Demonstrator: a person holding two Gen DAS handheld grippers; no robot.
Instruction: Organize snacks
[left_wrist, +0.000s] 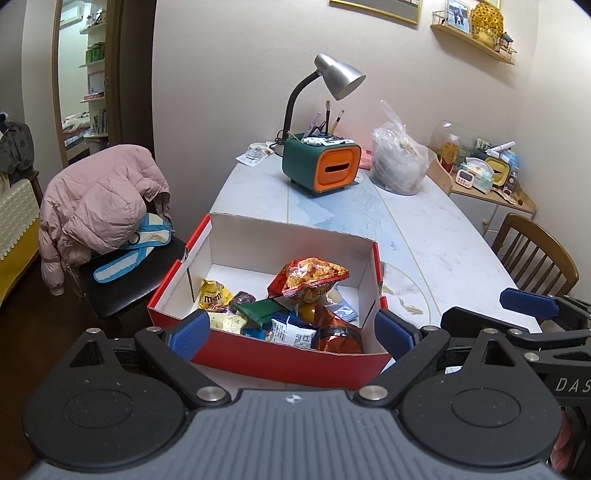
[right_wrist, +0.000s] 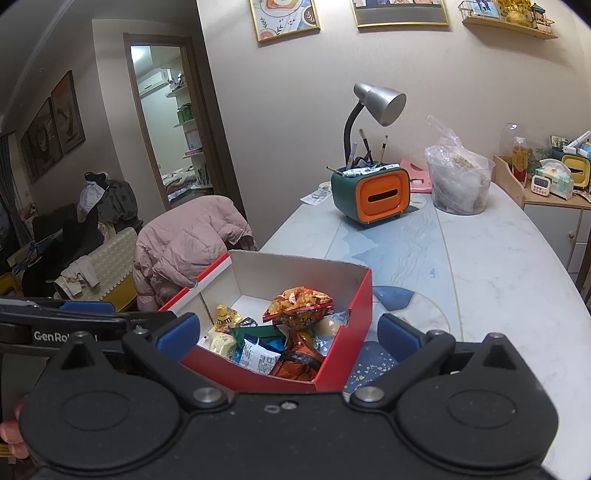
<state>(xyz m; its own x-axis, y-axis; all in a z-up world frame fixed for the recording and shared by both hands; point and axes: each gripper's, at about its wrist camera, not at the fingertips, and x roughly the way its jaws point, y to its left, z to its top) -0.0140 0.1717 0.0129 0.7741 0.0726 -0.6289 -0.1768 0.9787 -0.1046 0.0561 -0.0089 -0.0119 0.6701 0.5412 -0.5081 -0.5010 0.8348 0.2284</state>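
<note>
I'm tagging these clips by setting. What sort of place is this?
Most likely a lived-in home dining room. A pale marble-patterned table holds a red cardboard box of snack packets and a silver gooseneck desk lamp; a pink puffer jacket hangs over a chair, and framed pictures line the wall.

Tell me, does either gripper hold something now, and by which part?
Nothing is held. The left gripper and right gripper are both open, above the red box of snacks.

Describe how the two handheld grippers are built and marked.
Both are matte black plastic with two round pivot housings, silver bolts and angled link arms ending in blue ribbed pads. The left gripper has a grey ribbed centre panel; its side reads "GenRo". The right gripper has a plain black centre; its side reads "DAS".
</note>
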